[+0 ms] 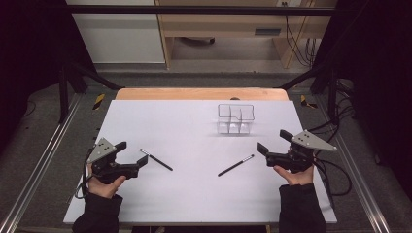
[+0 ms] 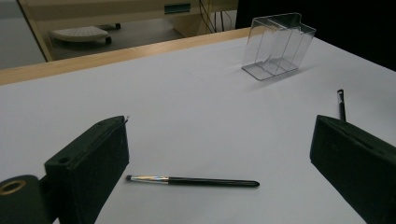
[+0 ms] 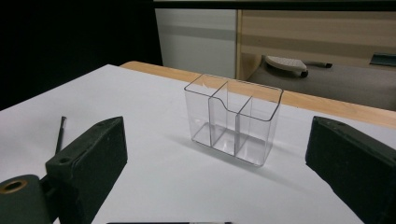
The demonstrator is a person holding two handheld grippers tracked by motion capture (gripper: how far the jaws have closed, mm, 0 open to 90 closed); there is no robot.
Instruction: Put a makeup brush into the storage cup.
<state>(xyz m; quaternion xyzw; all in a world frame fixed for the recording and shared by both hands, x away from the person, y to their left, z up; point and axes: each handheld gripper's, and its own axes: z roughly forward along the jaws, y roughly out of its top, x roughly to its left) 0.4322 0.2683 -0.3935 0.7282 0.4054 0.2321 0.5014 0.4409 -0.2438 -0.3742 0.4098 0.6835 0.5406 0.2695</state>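
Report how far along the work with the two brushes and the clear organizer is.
Done: nothing; the clear organizer stands empty. In hand: nothing; the left tool and right tool are open, one brush lying by the left, the other brush by the right. Left: likely gripping both and putting them in the organizer.

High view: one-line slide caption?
Two open hand-held claws, left and right, flank two thin black brushes on a white table, clear plastic divided organizer behind.

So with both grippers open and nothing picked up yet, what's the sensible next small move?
Probably ease the left gripper forward and down over the left brush, which lies flat just ahead between its open jaws. The clear organizer stands empty, and the right brush is also untouched.
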